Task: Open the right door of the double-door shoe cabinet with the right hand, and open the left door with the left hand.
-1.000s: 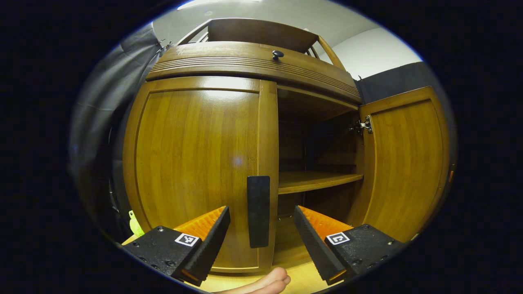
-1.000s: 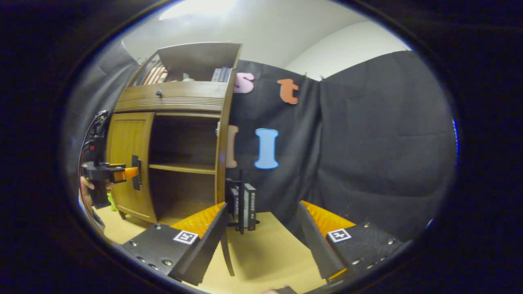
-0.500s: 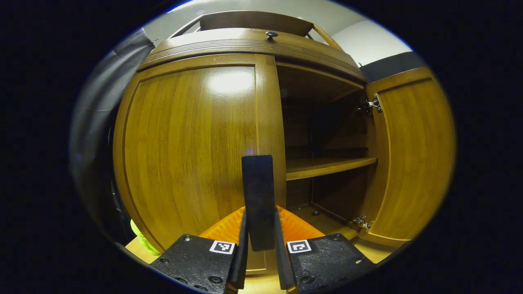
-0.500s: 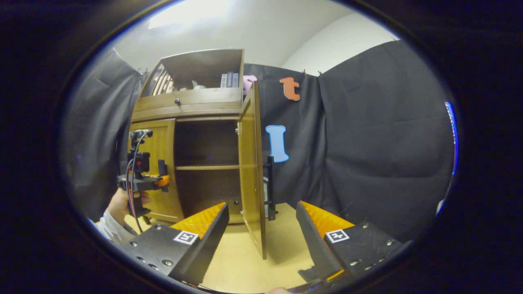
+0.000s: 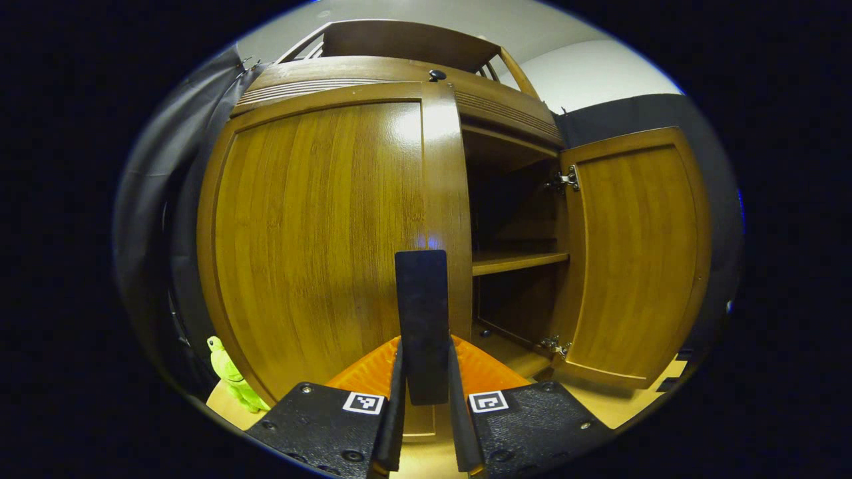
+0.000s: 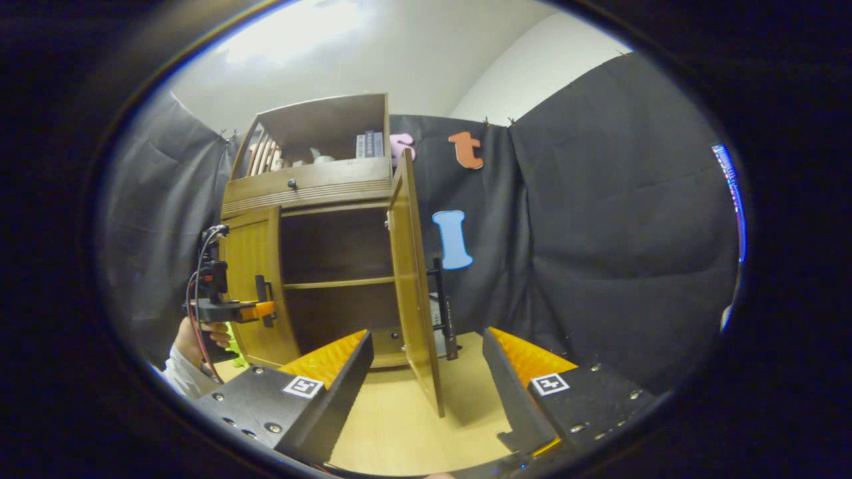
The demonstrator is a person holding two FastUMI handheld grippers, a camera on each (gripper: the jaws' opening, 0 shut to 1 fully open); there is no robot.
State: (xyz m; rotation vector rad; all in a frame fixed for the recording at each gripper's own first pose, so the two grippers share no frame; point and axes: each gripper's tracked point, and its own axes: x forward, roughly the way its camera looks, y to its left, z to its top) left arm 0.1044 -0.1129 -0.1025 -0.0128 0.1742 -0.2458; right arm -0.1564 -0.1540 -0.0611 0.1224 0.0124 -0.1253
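In the left gripper view, the left gripper has its two fingers pressed in from either side on the dark vertical handle of the shoe cabinet's left door. The handle rises straight up from between the fingertips, dead ahead of the claw. The left door fills the space ahead and to the claw's left, its free edge standing slightly out from the cabinet front. Ahead and to the right lies the open interior with a shelf, and beyond it the right door, swung wide on its hinges.

In the right gripper view, the right gripper is spread wide and holds nothing. The right door stands edge-on just ahead of the gap between its fingers, apart from both. Far off to the claw's left, a hand holds the left gripper against the left door.
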